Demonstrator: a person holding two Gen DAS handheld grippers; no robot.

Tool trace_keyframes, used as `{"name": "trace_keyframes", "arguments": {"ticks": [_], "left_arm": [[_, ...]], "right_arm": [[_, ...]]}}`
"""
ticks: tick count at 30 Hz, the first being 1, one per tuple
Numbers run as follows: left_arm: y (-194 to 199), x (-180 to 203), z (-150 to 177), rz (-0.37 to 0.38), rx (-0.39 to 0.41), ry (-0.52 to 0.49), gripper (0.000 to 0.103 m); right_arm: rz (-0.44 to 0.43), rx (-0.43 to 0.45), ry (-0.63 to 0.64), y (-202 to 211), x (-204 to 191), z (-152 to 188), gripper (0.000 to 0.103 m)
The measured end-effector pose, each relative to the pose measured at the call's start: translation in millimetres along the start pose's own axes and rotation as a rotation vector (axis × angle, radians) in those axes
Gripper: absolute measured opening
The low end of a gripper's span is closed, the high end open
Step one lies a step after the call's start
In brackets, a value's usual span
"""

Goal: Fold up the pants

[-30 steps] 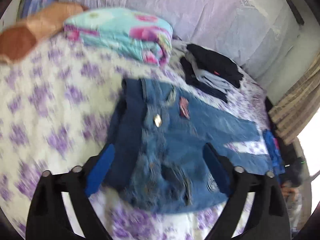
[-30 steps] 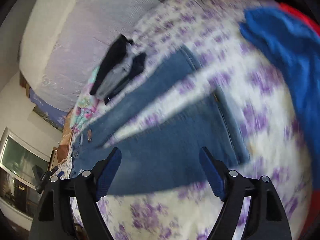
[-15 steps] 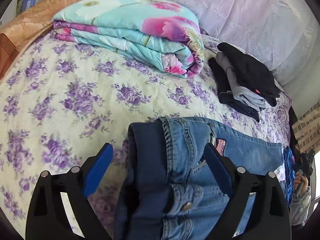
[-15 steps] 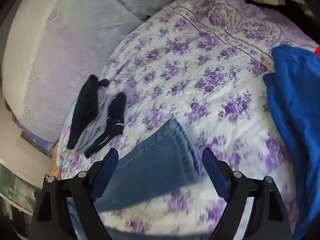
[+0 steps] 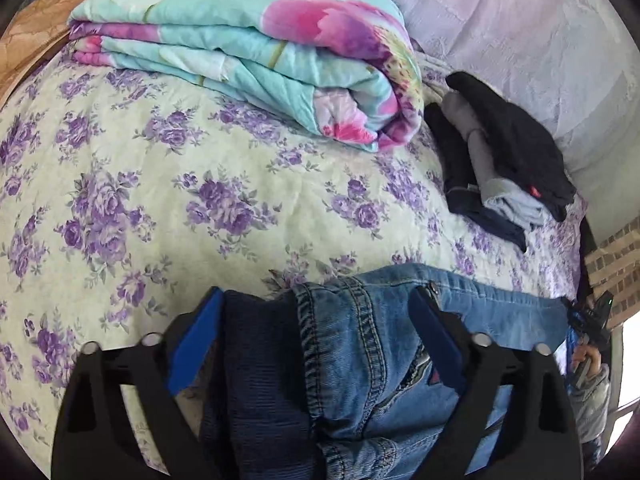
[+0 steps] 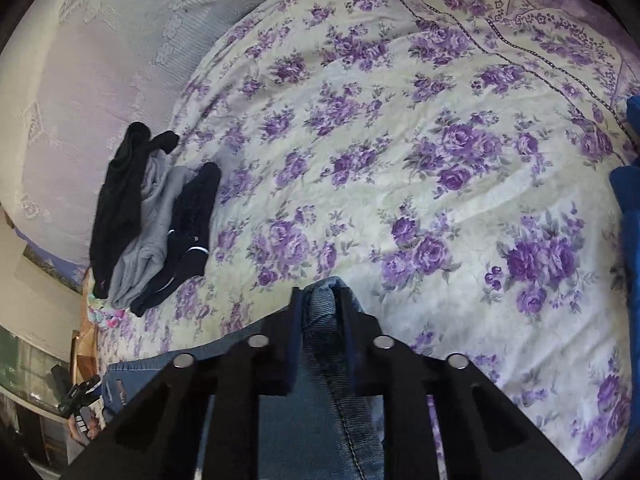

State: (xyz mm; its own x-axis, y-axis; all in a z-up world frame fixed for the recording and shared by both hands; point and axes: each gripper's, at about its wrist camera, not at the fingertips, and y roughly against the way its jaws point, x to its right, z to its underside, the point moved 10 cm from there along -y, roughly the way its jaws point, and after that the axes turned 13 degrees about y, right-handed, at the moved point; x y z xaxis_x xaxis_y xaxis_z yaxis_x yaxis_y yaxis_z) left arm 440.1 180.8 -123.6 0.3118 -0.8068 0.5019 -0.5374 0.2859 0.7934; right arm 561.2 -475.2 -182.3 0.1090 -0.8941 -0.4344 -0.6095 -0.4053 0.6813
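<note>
Blue jeans [image 5: 360, 340] lie on the purple-flowered bedspread [image 5: 160, 200]. In the left wrist view their waistband, with its dark inner side turned out, sits between the blue pads of my left gripper [image 5: 316, 296]. Its jaws are closing around the waistband and the pads do not clearly pinch it. In the right wrist view my right gripper [image 6: 322, 294] is closing and its pads squeeze a raised fold of the jeans' leg hem [image 6: 320, 420]. The rest of the leg runs back under that gripper.
A folded turquoise and pink quilt [image 5: 260, 52] lies beyond the waistband. A pile of folded black and grey clothes [image 5: 500, 160] [image 6: 156, 216] sits near the lilac-covered backrest [image 5: 520, 20]. A blue garment [image 6: 630, 220] lies at the right edge. A brown cushion [image 5: 32, 40] is far left.
Both grippers slid out to the ends of the jeans. The right one shut on the leg hem. The left one narrowed around the waistband.
</note>
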Motion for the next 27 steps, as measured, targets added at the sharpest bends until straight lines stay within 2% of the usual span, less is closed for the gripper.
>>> {"name": "trace_keyframes", "arguments": {"ticks": [1,3,5,8,11,12,13,15,17,19,21,22,23,25,26,27], "left_arm": [[1,-4,-2,-0.002,0.001,0.018,0.06],[6,-14,-5,0.008,0.003,0.05,0.034],[12,-20,-5,0.009,0.01,0.053,0.017],[29,-26,-9,0.06,0.029,0.061,0.006],[32,-28,-10,0.076,0.012,0.075,0.006],[30,-29,-10,0.075,0.001,0.082,0.011],[29,-30,-9,0.074,-0.005,0.094,0.018],[26,-34,-12,0.07,-0.002,0.109,0.061],[25,-36,-16,0.049,0.03,0.092,0.067],[19,-31,-13,0.079,-0.009,0.066,0.067],[6,-25,-7,0.078,-0.058,0.02,0.066],[0,-23,-3,0.076,-0.082,-0.004,0.064],[-5,-20,1,0.084,-0.106,-0.02,0.054],[-8,-20,2,0.1,-0.1,-0.019,0.049],[-4,-20,1,0.119,-0.087,-0.017,0.039],[3,-20,-2,0.13,-0.054,-0.009,0.01]], "right_arm": [[-0.005,0.012,0.007,5,-3,0,0.013],[-0.016,0.041,0.02,16,-10,-2,0.013],[-0.029,0.057,0.017,26,-14,-2,0.013],[-0.035,0.063,0.011,36,-18,-2,0.013],[-0.029,0.062,0.005,39,-19,-3,0.013],[-0.025,0.062,0.004,39,-20,-3,0.013],[-0.025,0.061,0.001,38,-20,-2,0.013],[-0.022,0.056,-0.004,36,-19,-2,0.013],[-0.02,0.052,-0.006,34,-19,-2,0.013],[-0.02,0.048,-0.006,33,-17,-2,0.013],[-0.019,0.045,-0.007,33,-17,-2,0.013],[-0.018,0.044,-0.009,32,-16,-1,0.013],[-0.019,0.045,-0.014,32,-16,-1,0.013],[-0.024,0.044,-0.024,32,-15,1,0.013],[-0.026,0.044,-0.026,33,-14,1,0.013],[-0.027,0.046,-0.028,34,-14,1,0.013]]}}
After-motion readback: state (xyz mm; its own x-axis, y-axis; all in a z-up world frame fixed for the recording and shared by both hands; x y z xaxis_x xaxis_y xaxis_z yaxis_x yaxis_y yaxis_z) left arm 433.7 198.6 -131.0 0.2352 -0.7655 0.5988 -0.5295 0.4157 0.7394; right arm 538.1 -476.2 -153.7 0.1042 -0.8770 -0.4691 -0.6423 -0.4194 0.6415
